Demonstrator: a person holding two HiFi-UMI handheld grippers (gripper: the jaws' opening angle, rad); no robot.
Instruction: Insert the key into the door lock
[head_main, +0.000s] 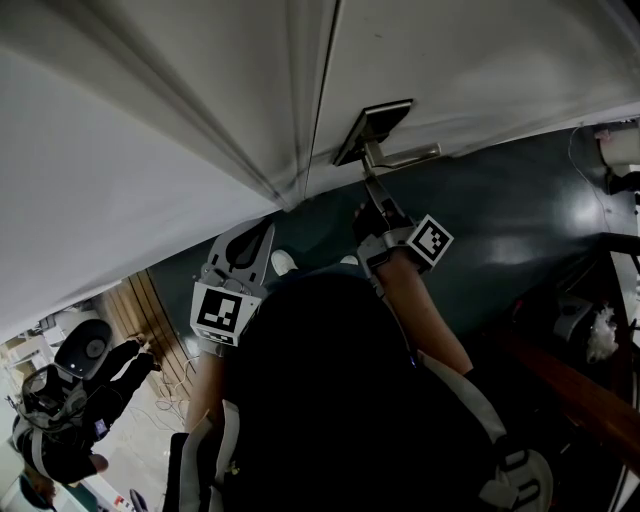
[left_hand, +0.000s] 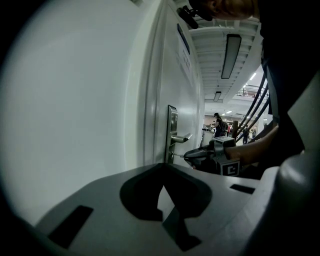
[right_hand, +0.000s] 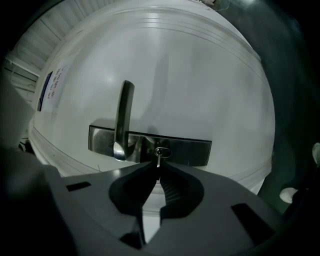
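Observation:
A white door (head_main: 470, 60) carries a metal lock plate (right_hand: 185, 150) with a lever handle (right_hand: 123, 117) and a keyhole (right_hand: 161, 150). My right gripper (right_hand: 158, 169) is shut on a small metal key (right_hand: 158, 160), whose tip sits at the keyhole. In the head view the right gripper (head_main: 374, 195) reaches up under the lock plate (head_main: 372, 125). The left gripper view shows the key (left_hand: 178, 156) pointing at the plate (left_hand: 172, 131) from the side. My left gripper (left_hand: 162, 166) is shut with nothing in it and hangs back to the left of the door edge (head_main: 268, 230).
A white wall panel (head_main: 130, 120) adjoins the door at its left. The floor (head_main: 510, 220) below is dark green. A person (head_main: 70, 400) stands far off at the lower left on wood flooring. Equipment and cables (head_main: 600, 330) crowd the right side.

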